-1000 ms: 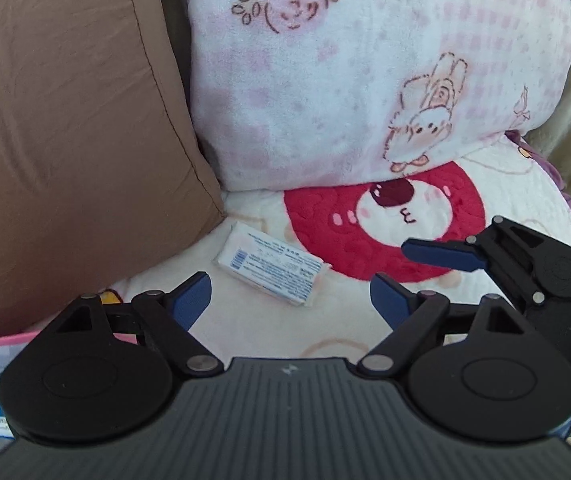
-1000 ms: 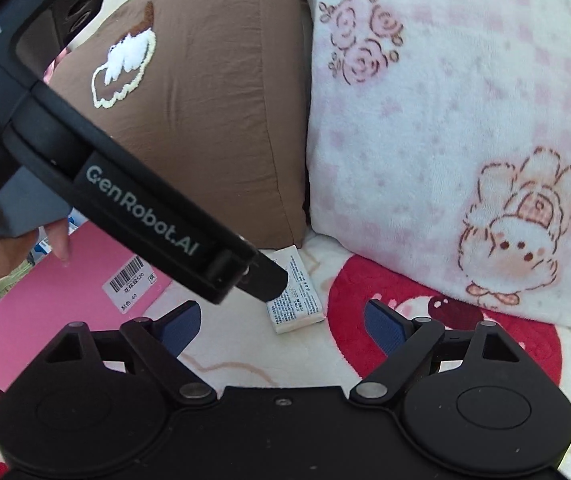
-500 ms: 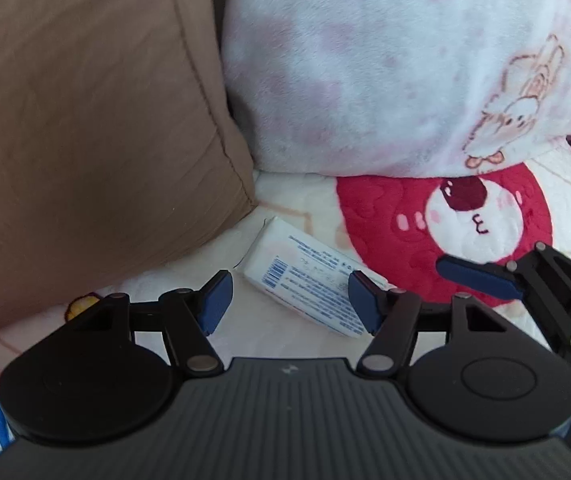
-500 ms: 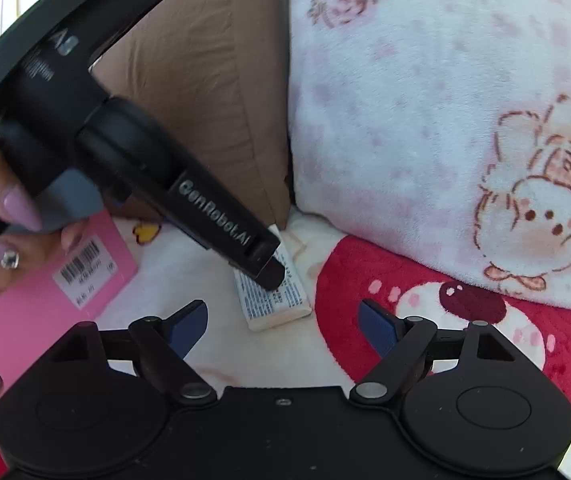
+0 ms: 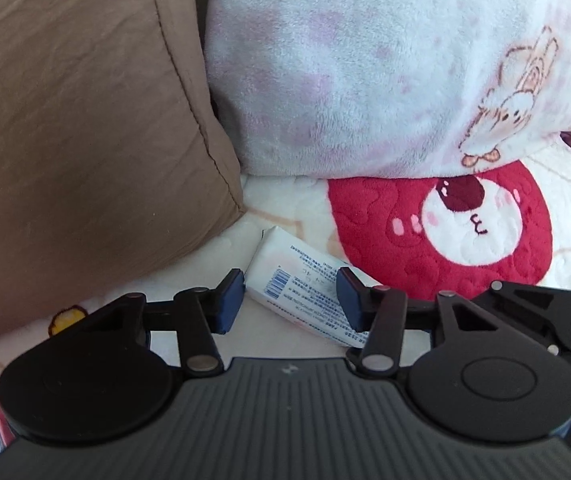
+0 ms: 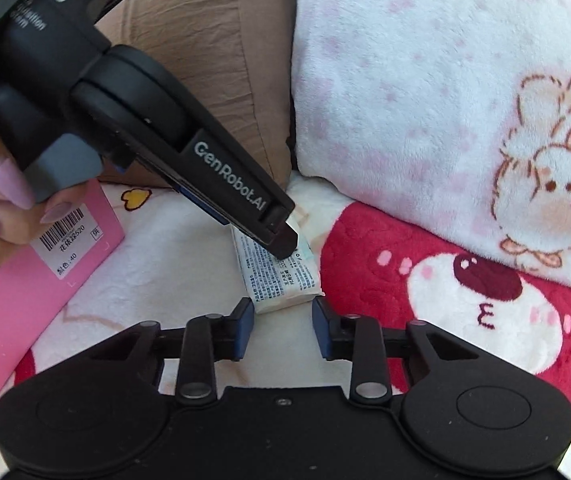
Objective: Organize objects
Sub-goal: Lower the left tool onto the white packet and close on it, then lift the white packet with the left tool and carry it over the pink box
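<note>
Two cushions stand at the back: one plain brown cushion (image 5: 85, 128) on the left and one pink-and-white plush cushion (image 5: 365, 68) with a rabbit print on the right, their edges touching. Below them spreads a cream blanket (image 6: 173, 264) with a red cartoon bear face (image 6: 485, 292). One pink box (image 6: 25, 280) with a barcode label lies at the left, by a person's hand (image 6: 1, 216) that holds the left gripper's handle.

One white tissue pack (image 5: 305, 292) lies flat on the blanket just in front of the cushions. The left gripper (image 5: 289, 300) has just been closing; its blue fingers (image 5: 229, 300) straddle one end of the pack, the left pad beside its corner, and whether they press it I cannot tell. The right gripper (image 6: 283, 330) has clenched down on the pack's other end, which sits between its fingers (image 6: 245, 328).
</note>
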### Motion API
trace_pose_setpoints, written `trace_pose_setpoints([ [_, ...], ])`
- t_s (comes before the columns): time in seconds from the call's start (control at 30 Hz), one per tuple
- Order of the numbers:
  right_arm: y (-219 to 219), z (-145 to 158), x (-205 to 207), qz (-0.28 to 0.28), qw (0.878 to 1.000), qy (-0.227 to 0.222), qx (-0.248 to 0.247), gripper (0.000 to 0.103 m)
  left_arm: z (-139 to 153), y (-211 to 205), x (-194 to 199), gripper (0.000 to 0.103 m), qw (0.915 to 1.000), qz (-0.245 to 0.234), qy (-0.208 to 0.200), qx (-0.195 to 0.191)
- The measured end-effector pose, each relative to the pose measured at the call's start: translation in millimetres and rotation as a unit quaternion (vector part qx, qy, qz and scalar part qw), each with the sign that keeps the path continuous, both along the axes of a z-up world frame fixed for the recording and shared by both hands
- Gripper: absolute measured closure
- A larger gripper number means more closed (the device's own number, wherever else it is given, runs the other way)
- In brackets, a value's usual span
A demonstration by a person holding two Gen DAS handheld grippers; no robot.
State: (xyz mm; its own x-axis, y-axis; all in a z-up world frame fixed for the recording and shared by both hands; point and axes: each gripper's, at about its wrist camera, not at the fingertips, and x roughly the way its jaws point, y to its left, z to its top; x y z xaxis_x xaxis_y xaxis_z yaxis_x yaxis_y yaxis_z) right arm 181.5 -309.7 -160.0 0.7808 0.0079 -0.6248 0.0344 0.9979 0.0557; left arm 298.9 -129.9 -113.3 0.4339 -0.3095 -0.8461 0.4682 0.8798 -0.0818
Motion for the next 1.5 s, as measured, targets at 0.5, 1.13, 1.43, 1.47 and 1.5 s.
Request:
trace_pose_setpoints([
  [0.5,-12.2,10.5,-14.5,-0.001,1.0,0.025,0.009,0.076,-6.0,7.4,-14.1,0.062,0.9924,0.062,0.079,-0.071],
  [1.13,-25.3,7.9,-12.2,-0.041,0.998,0.013,0.037,0.048,-3.1,13.9,-29.8,0.059,0.9858,0.075,0.041,-0.144],
  [1.43,-35.1,-1.7,-10.4,-0.04,0.996,0.003,0.074,0.047,-17.4,17.1,-25.9,0.07,0.977,0.109,0.067,-0.17],
  [1.47,-34.0,-2.8,-10.3,-0.04,0.997,0.003,0.072,0.047,-19.6,16.5,-27.0,0.07,0.9766,0.113,0.067,-0.17],
  [1.5,-32.1,-3.6,-10.2,-0.041,0.997,0.002,0.067,0.047,-20.5,15.1,-28.5,0.07,0.9772,0.114,0.064,-0.167],
])
